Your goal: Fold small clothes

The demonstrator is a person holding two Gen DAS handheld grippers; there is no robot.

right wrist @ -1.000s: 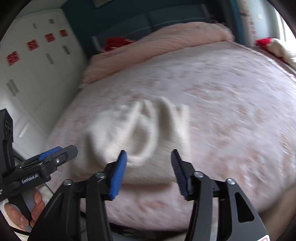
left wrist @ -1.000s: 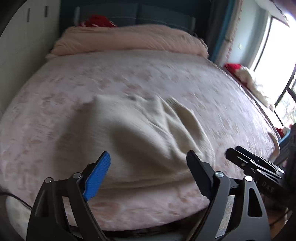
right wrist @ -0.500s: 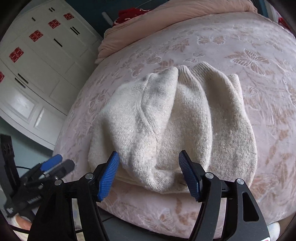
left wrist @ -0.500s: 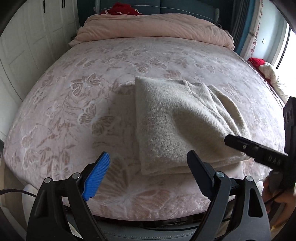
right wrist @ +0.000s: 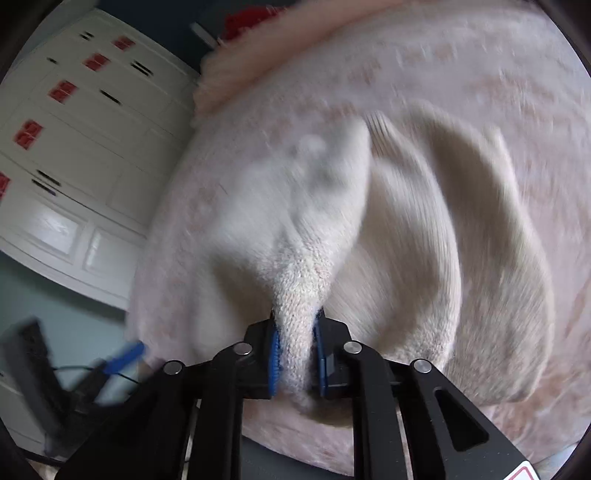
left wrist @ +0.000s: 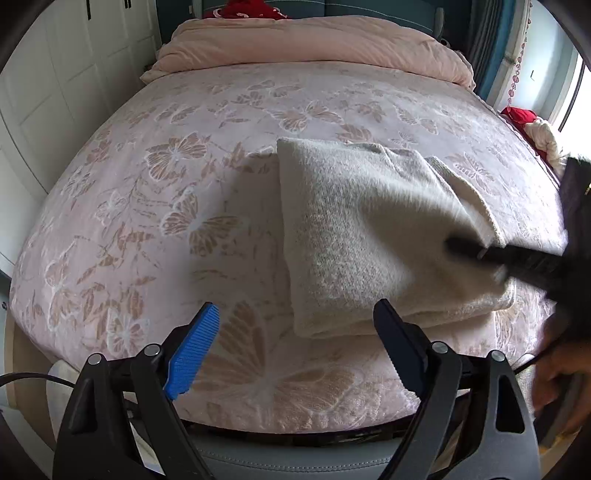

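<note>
A cream knitted sweater (left wrist: 369,229) lies folded on the pink butterfly-print bed (left wrist: 184,184), near its front right edge. My left gripper (left wrist: 295,339) is open and empty, just in front of the sweater's near left corner. My right gripper (right wrist: 297,354) is shut on a raised fold of the sweater (right wrist: 299,288) at its near edge. In the left wrist view it reaches in from the right as a blurred black bar (left wrist: 517,262) on the sweater's right side. The right wrist view is motion-blurred.
A rolled pink duvet (left wrist: 314,44) lies along the head of the bed, with a red item (left wrist: 243,9) behind it. White wardrobe doors (right wrist: 74,140) stand to the left. A window and red and white cloth (left wrist: 535,129) are at the right.
My right gripper moved forward and closed on a fold at the sweater's near edge. My left gripper stayed open and barely shifted.
</note>
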